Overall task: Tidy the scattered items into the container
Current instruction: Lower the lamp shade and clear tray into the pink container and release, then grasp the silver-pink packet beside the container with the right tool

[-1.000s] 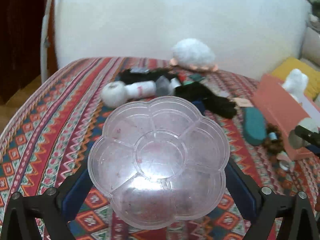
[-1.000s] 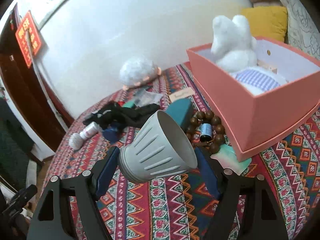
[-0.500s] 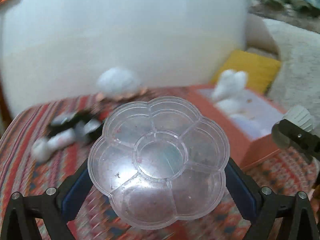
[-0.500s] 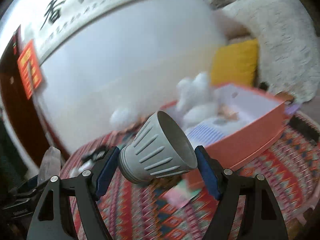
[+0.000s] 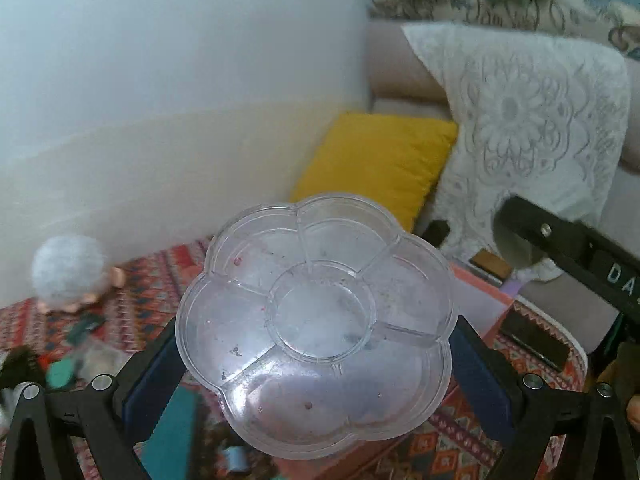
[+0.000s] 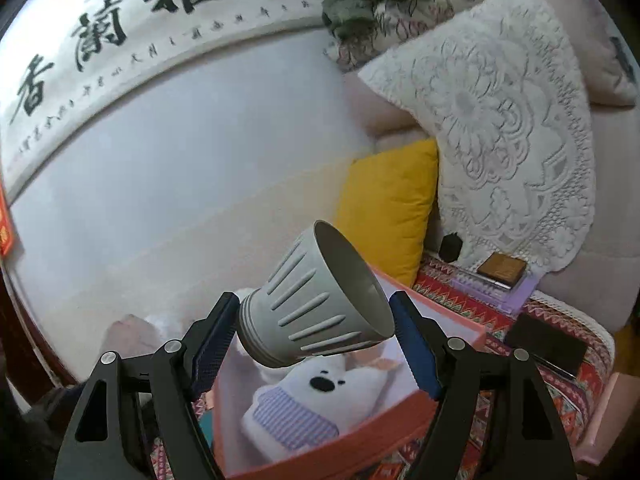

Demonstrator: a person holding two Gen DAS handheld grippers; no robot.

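Box (image 6: 320, 456) mostly hidden behind clear dish (image 5: 316, 324).

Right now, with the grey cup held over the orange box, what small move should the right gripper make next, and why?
Probably lower the right gripper a little, then open. It grips the grey cup tilted above the orange box, directly over the white plush toy, so a short descent avoids a bounce.
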